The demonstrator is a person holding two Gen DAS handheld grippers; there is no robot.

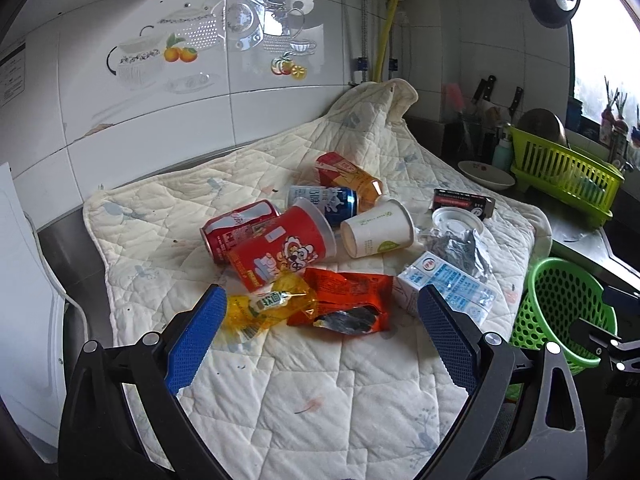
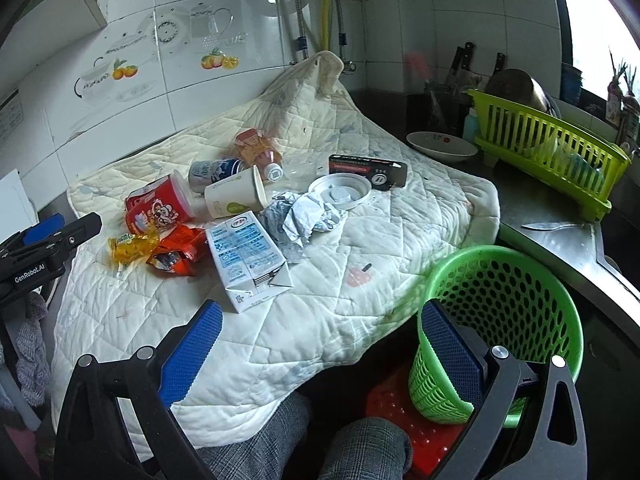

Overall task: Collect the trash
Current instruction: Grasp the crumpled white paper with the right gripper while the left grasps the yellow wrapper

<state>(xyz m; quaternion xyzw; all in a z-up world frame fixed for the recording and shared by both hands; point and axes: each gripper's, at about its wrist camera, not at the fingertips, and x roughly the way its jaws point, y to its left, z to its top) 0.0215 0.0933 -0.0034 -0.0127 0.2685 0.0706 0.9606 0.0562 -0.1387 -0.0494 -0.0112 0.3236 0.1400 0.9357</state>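
- A cream quilted cloth covers the table; its far corner is bunched up against the white tiled wall; the trash lies in a loose cluster around the cloth's middle.
- A green perforated basket stands upright at the cloth's right front edge, just off the cloth; nothing can be made out inside it.
- A lime dish rack sits on the table at the far right, with a white bowl beside it.
- The left hand-held gripper hovers spread wide above the near side of the pile, holding nothing; a yellow wrapper and an orange-red wrapper lie between its blue pads.
- The right hand-held gripper is also spread wide and empty, above the cloth's front edge; its right finger is in front of the basket.
- A white-and-blue milk carton lies flat near the wrappers; crumpled foil touches its far end.
- A red snack cup, a red can, a white paper cup, a blue-white can and an orange carton lie tipped over, touching one another.
- A round plastic lid and a dark flat box lie just behind the foil.
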